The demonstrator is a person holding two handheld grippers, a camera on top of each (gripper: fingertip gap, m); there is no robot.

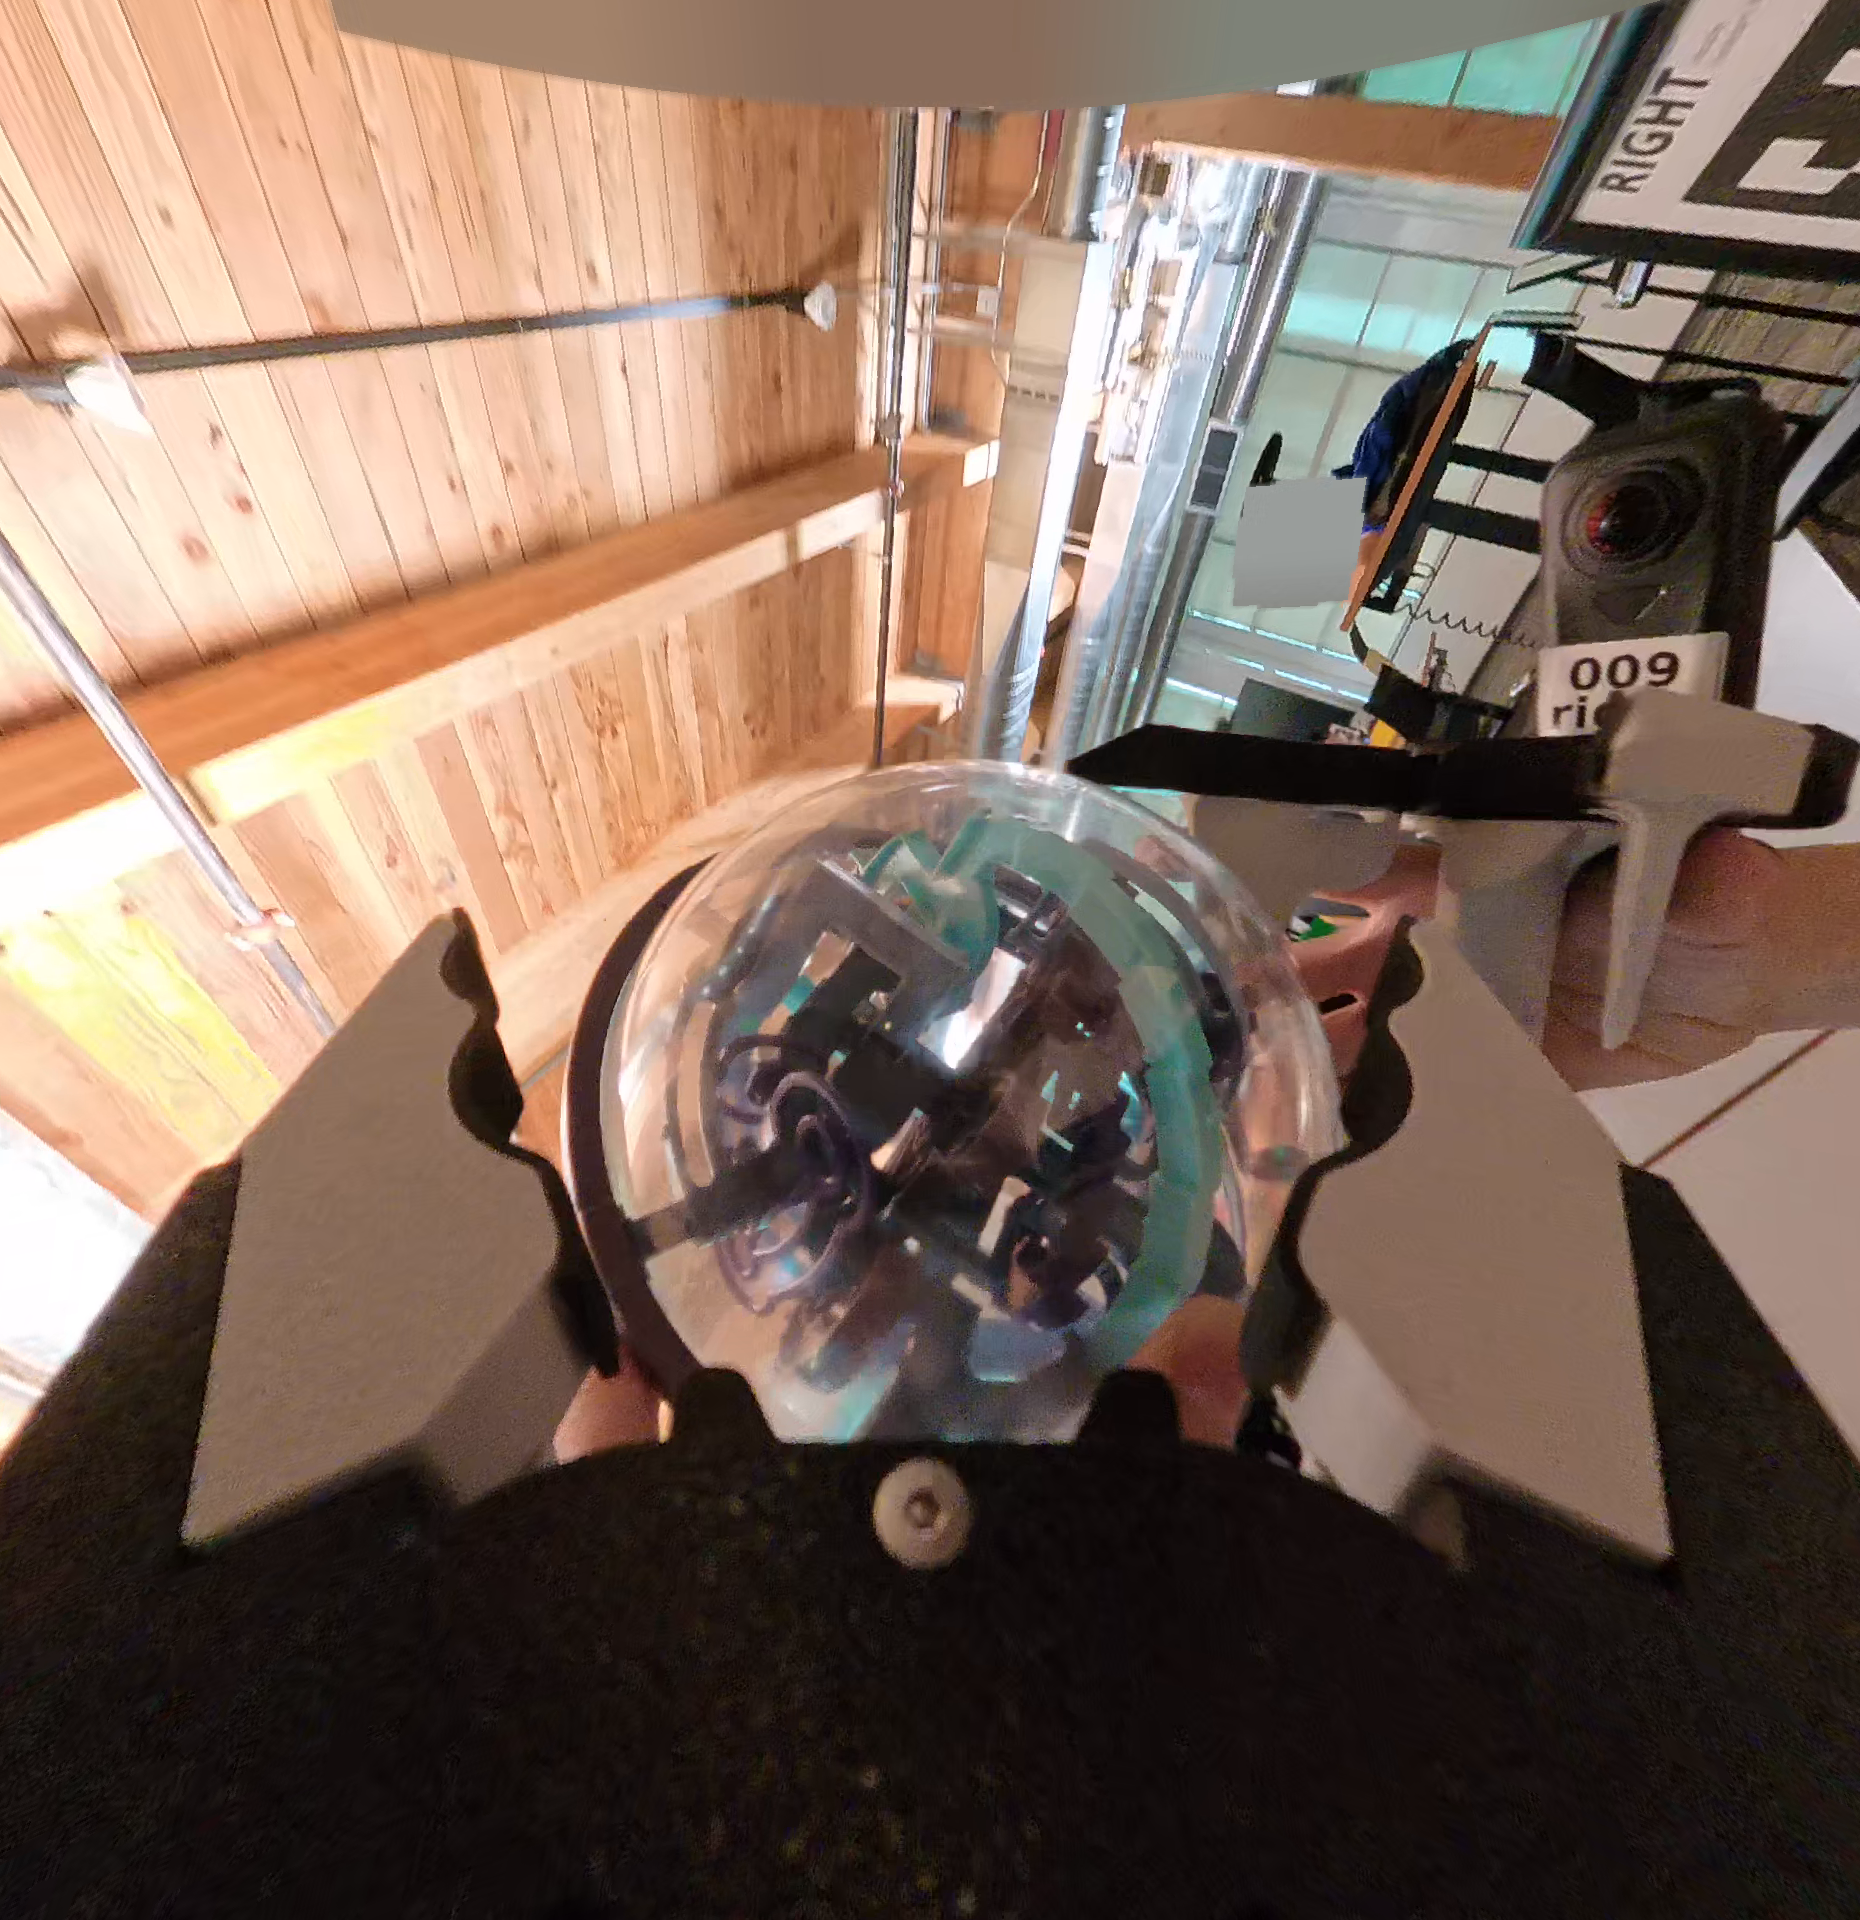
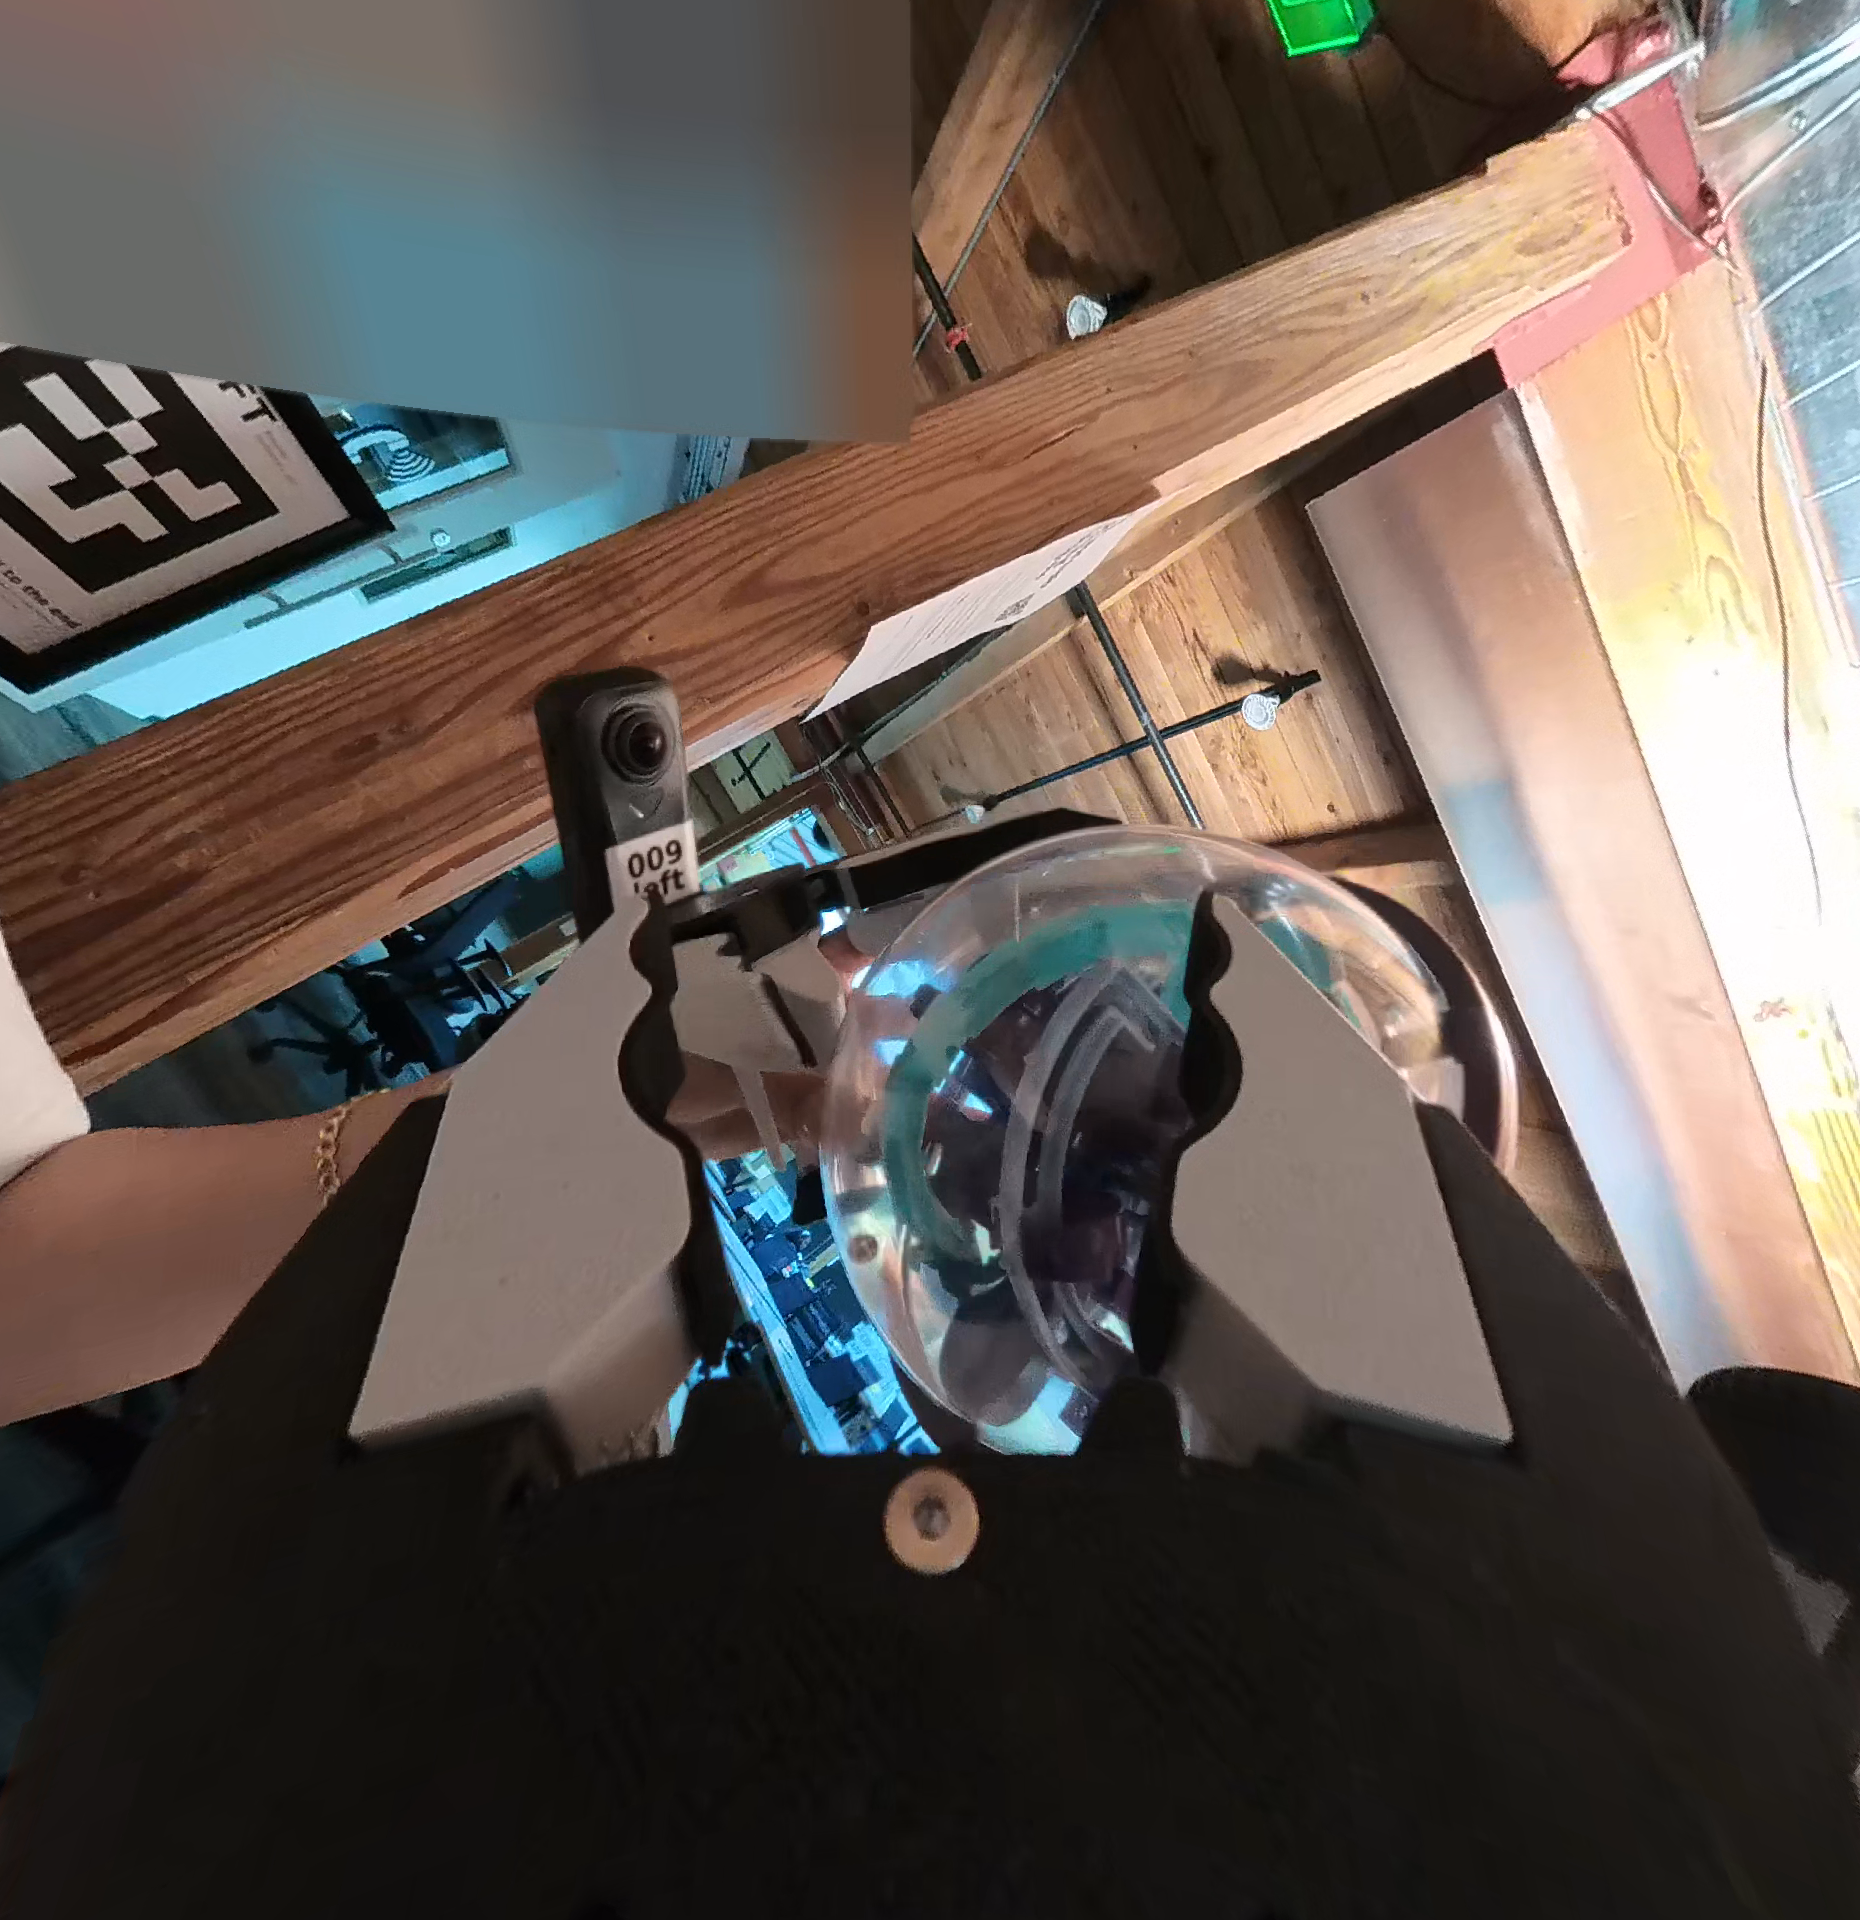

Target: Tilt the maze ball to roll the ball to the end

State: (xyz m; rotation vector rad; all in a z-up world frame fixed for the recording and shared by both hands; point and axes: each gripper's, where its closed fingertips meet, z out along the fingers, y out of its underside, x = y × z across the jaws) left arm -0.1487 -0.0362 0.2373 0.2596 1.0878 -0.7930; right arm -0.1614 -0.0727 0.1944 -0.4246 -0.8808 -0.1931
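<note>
Between the wide-spread fingers of the left gripper (image 1: 931, 1023) sits the maze ball (image 1: 936, 1122), a clear plastic sphere packed with teal tracks, grey ramps and dark purple coils, plus a black band round its middle. Both grey fingers hug the sphere's sides near their base, so it looks clamped there, though the actual contact is hard to see. The small ball inside is lost in the blur.

From the other side, the right gripper (image 2: 921, 1023) has its jaws apart too. The maze ball (image 2: 1019, 1132) is off to the right of its gap, with the right finger (image 2: 1310, 1143) across the front of the sphere and the left finger (image 2: 552, 1143) well clear of it, so no real squeeze there. One black fingertip rests at the top of the globe in the left view.

Around the sphere it's all wooden ceiling planks (image 1: 386, 416), a thick timber beam (image 2: 905, 561), metal rods and bright windows (image 2: 1819, 312).
</note>
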